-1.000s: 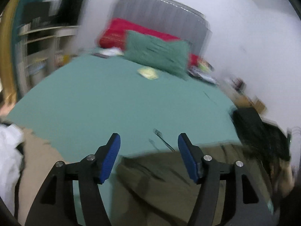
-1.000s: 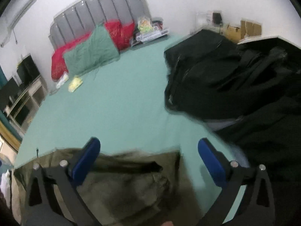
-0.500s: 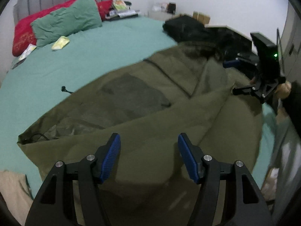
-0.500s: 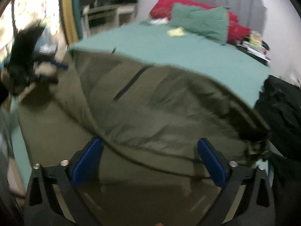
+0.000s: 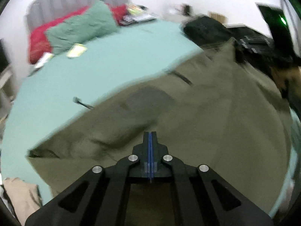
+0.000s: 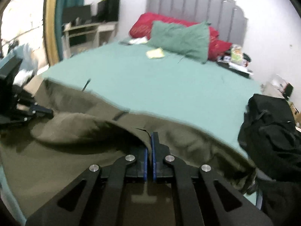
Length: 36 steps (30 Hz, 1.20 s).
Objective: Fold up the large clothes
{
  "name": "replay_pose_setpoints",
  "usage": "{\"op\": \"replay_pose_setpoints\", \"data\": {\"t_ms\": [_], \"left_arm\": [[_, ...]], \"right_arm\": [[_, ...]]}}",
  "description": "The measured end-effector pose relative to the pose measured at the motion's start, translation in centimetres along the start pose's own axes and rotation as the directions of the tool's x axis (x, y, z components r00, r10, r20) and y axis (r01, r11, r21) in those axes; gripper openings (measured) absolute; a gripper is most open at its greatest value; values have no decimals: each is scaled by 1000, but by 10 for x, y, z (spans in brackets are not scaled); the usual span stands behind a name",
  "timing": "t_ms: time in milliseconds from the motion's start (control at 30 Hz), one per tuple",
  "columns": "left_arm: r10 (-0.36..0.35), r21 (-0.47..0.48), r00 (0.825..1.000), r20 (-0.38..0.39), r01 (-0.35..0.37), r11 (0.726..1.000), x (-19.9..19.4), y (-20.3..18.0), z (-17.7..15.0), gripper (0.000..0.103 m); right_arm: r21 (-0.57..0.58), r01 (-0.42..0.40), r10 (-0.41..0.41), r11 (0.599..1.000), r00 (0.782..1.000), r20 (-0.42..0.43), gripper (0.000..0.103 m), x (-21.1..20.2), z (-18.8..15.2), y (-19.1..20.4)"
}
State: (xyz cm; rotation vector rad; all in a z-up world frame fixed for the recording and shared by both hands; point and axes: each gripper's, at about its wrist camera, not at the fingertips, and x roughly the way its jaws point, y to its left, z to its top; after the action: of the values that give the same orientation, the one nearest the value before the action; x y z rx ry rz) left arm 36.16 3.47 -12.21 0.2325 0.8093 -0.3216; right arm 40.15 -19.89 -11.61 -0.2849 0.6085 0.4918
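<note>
Both grippers had clamped: right gripper [image 6: 149, 141] pinched the olive jacket's [image 6: 84, 130] fold on the teal bedsheet [image 6: 160, 86]; left gripper [image 5: 150, 141] looked empty. One-sided lift would probably skew it.

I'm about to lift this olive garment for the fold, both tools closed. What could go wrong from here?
1. The left tool looks shut over the olive garment with no fabric visibly pinched, so that side may stay on the bed.
2. The right tool seems to nip only a thin fold, which could slip out.
3. The black bag sits against the garment's right edge and could snag or get dragged.
</note>
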Motion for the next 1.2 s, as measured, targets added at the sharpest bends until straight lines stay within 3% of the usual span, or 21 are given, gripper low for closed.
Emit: {"op": "replay_pose_setpoints", "data": {"t_ms": [67, 133, 200, 233, 267, 300, 367, 433, 500, 533, 700, 767, 833, 900, 933, 967, 1033, 1100, 1133, 1167, 1200], "left_arm": [[117, -100, 993, 33, -113, 989, -1, 25, 11, 0], [162, -201, 986, 28, -154, 968, -3, 51, 11, 1], [150, -304, 989, 15, -138, 943, -10, 81, 4, 16], [141, -330, 990, 10, -130, 935, -15, 92, 0, 40], [138, -344, 990, 7, -127, 930, -21, 101, -5, 54], [134, -352, 991, 9, -123, 928, -32, 111, -13, 55], [132, -358, 991, -3, -124, 926, -42, 122, -25, 55], [46, -369, 999, -23, -51, 928, -47, 134, -40, 56], [-48, -362, 997, -62, 22, 932, -39, 140, -49, 58], [-60, -350, 994, -88, 26, 937, -34, 138, -53, 59], [7, -268, 990, -142, -46, 962, -8, 129, -54, 59], [43, -270, 990, -132, -78, 960, 0, 130, -47, 59], [48, -297, 990, -135, -87, 951, 4, 130, -42, 59], [36, -319, 990, -135, -78, 945, 9, 133, -38, 59], [17, -335, 991, -135, -62, 940, 14, 136, -38, 52], [-17, -351, 991, -131, -30, 936, 18, 139, -42, 28], [-22, -369, 988, -151, -36, 929, 32, 141, -44, 0], [43, -360, 989, -143, -92, 928, 35, 141, -45, 0], [70, -359, 990, -124, -111, 927, 32, 141, -45, 0], [112, -367, 988, -111, -145, 919, 29, 141, -43, 0], [143, -386, 986, -88, -166, 908, 23, 144, -40, 0]], "right_arm": [[11, 30, -30, 999, 1000, -2, 2, 14, 12, -3], [0, 72, -72, 997, 997, -17, 2, 30, 22, -7], [41, 102, -100, 994, 994, -48, 2, 50, 27, -16], [69, 117, -111, 991, 991, -80, 4, 61, 29, -22], [75, 125, -117, 989, 987, -107, 14, 69, 28, -26], [72, 134, -123, 988, 982, -140, 25, 77, 27, -28], [88, 174, -159, 981, 975, -157, 81, 80, 22, -36], [144, 199, -183, 969, 977, -112, 89, 63, 19, -53], [218, 235, -219, 947, 971, -94, 89, 45, 18, -77], [262, 249, -233, 933, 968, -89, 89, 35, 15, -92], [414, 270, -256, 869, 962, -91, 89, 0, -22, -158], [509, 220, -203, 832, 975, -88, 89, -4, -42, -183], [583, 127, -93, 802, 992, -88, 89, 3, -57, -203], [608, 73, -28, 791, 996, -84, 89, 13, -65, -207], [607, 36, 22, 794, 996, -88, 89, 22, -67, -207], [599, 22, 48, 801, 994, -100, 89, 30, -67, -206], [565, 40, 60, 824, 986, -156, 89, 47, -70, -200], [568, 15, 106, 823, 978, -180, 72, 63, -74, -198], [583, -6, 138, 813, 973, -183, 42, 71, -78, -198], [586, 4, 135, 811, 972, -193, 22, 74, -81, -198], [587, 27, 112, 809, 973, -200, 19, 74, -83, -198]]}}
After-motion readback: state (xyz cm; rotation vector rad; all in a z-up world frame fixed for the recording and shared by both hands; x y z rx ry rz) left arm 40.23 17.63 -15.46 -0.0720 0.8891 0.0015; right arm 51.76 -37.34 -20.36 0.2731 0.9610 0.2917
